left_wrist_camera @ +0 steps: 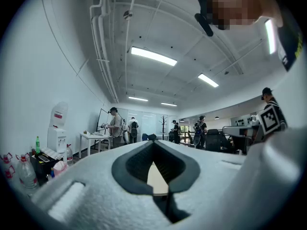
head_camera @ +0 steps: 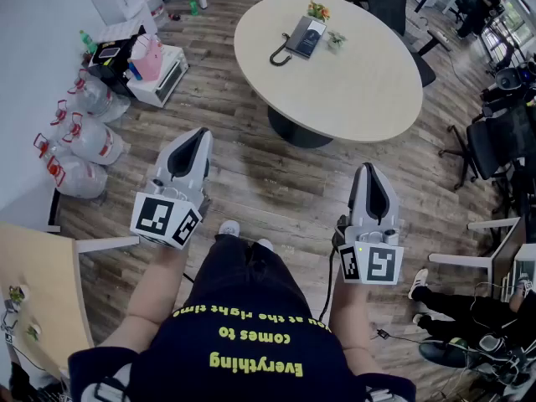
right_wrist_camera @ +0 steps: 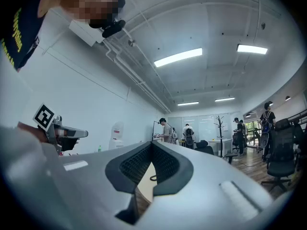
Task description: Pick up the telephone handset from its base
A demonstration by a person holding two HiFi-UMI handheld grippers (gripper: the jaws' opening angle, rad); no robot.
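While both grippers are held level above the wood-plank floor [head_camera: 251, 170] on the near side of the room, the telephone handset [head_camera: 293, 34] lies on its base [head_camera: 310, 40], well apart from either gripper. The base sits on the far part of a round, light-coloured tabletop [head_camera: 360, 90], with its coiled cord [head_camera: 275, 56] trailing off the near left corner. Two small plants [head_camera: 318, 10] stand just beside the base, at its far and right sides. The tabletop rests on a single dark pedestal [head_camera: 298, 129].

The left gripper [head_camera: 200, 134] points toward the tabletop; its fingers [left_wrist_camera: 132, 164] are together, with nothing between them. The right gripper [head_camera: 367, 169] points the same way; its fingers [right_wrist_camera: 128, 169] are also together and empty. In each gripper view, a strip of the tabletop shows through the notch behind the closed tips.

Room layout:
- Left: a white wall, with large water bottles [head_camera: 84, 145] on the floor along it, and a pink bag [head_camera: 146, 57] on a white cabinet [head_camera: 161, 78].
- Right: dark office chairs [head_camera: 494, 145].
- Near left: the corner of a second wooden table [head_camera: 38, 283].
- Far: people standing by a white desk [left_wrist_camera: 93, 139], and a water dispenser [left_wrist_camera: 57, 128] against the left wall.
- Overhead: strip lights [left_wrist_camera: 153, 56] and exposed pipes [left_wrist_camera: 108, 66] on a white ceiling.
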